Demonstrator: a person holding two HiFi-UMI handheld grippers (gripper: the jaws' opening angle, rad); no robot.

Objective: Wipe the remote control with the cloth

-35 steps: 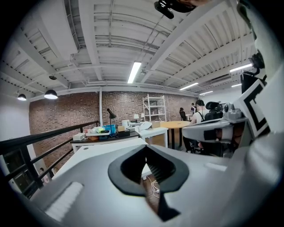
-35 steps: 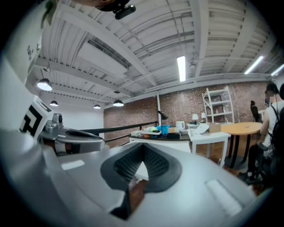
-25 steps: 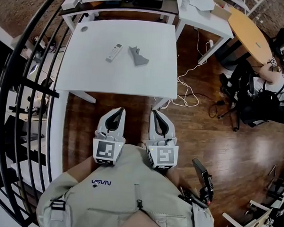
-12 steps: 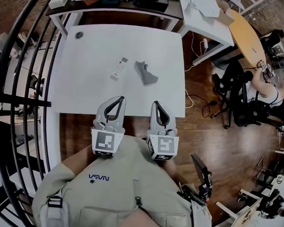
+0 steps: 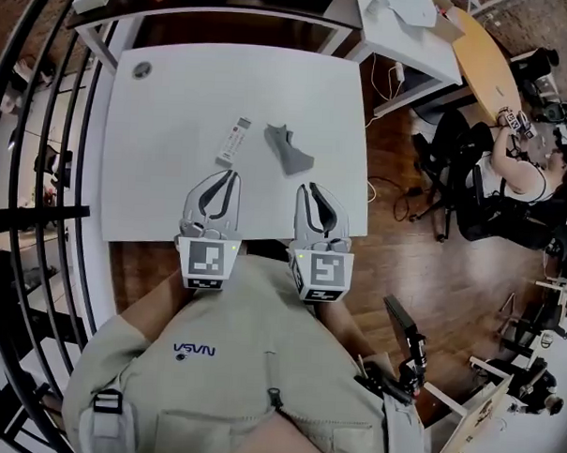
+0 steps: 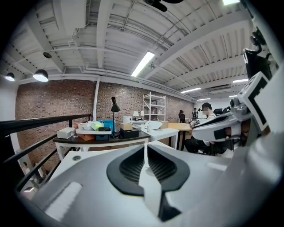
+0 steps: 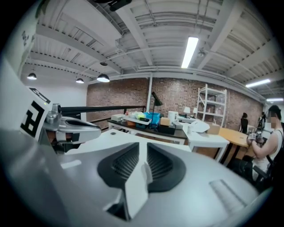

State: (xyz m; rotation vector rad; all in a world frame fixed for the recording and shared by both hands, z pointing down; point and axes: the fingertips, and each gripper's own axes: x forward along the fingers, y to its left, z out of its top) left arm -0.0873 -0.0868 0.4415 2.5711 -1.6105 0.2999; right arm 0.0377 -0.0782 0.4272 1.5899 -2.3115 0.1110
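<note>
— Two tongs over the near edge of the table point(image 5: 154, 187); which one should take the cloth?

— Your right gripper point(image 5: 305, 187). The cloth point(image 5: 289, 149) lies crumpled near the middle of the table, straight ahead of it. That gripper's jaws have just been opening and show a narrow gap with nothing between them. Spread them wider before you reach, then pinch a raised fold rather than a flat edge.

— And the left gripper point(image 5: 230, 174)?

— Its jaws are pressed together on nothing. The remote control point(image 5: 234, 139) lies slantwise just left of the cloth, apart from it and in line with your left gripper. A light remote will likely skate under the wipe, so you would do well to steady one end with that gripper. Then stroke the cloth along the remote's length, not across it.

— Any containers to mind?

— None on this table. Beyond its far edge, on the dark desk point(image 6: 115, 139), you can see a blue bin point(image 6: 103, 125). What it holds cannot be made out from here.
</note>
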